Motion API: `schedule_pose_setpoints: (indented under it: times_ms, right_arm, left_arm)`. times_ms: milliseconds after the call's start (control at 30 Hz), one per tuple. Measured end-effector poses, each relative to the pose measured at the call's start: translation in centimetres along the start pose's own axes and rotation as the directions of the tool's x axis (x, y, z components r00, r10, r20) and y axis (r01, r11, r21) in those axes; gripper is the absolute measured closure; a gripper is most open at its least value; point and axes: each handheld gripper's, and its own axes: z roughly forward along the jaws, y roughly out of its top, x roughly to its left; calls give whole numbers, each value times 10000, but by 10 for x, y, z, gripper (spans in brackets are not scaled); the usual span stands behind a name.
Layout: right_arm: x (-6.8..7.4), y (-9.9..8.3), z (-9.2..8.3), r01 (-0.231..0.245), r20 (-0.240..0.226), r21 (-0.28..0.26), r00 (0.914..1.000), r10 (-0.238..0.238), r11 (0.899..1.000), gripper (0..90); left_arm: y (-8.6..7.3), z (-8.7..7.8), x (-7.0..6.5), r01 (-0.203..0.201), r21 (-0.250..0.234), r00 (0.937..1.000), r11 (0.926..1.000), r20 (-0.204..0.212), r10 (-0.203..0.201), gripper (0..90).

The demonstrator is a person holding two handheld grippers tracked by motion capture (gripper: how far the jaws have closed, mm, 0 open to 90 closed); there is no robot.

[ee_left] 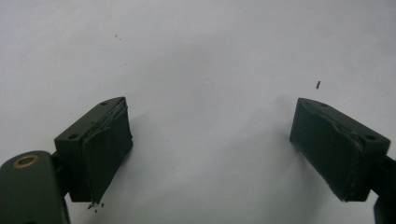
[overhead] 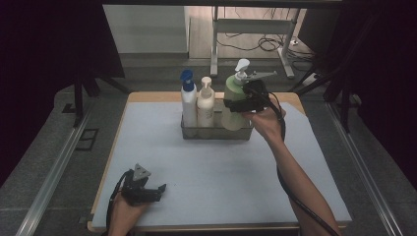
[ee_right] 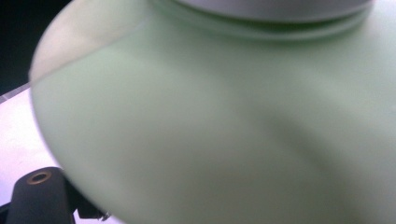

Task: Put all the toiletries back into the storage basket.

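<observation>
Near the front edge of a pale blue bench (overhead: 211,172), the left claw (overhead: 158,189) rests with jaws apart and nothing between them. Farther back, the right claw (overhead: 235,104) is clamped on a green pump bottle (overhead: 233,105) standing in a clear tray (overhead: 216,132). Beyond lie grey floor and dark curtains.

Lab or test room: black curtains (overhead: 44,73) around table (overhead: 221,167), metal rails (overhead: 54,172) beside it, desk frame (overhead: 253,29) and loose cables (overhead: 260,44) on floor behind.
</observation>
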Motion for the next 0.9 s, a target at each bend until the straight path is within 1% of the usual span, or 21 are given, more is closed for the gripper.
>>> schedule_pose_setpoints:
  times_ms: [200, 367, 500, 567, 900]
  right_arm:
    - [-7, 2, 8, -56, 329, 72, 9994, 53, 10000, 124]
    - [-13, 0, 18, -169, 482, 106, 9987, 163, 9998, 124]
    - [-15, -2, 25, -121, 669, 125, 9977, 113, 9998, 124]
    - [-16, -4, 28, -198, 699, 168, 9974, 186, 9997, 124]
    - [-18, -16, 44, -127, 810, 453, 9967, 90, 9989, 123]
  left_arm:
    - [0, 0, 0, 23, -4, 10000, 10000, 0, -23, 122]
    - [0, 0, 0, 25, -6, 10000, 10000, 3, -25, 122]
    - [0, 0, 0, 32, -11, 10000, 10000, 2, -32, 122]
    - [0, 0, 0, 33, -11, 10000, 10000, 5, -33, 122]
    - [0, 0, 0, 33, -13, 10000, 10000, 4, -33, 122]
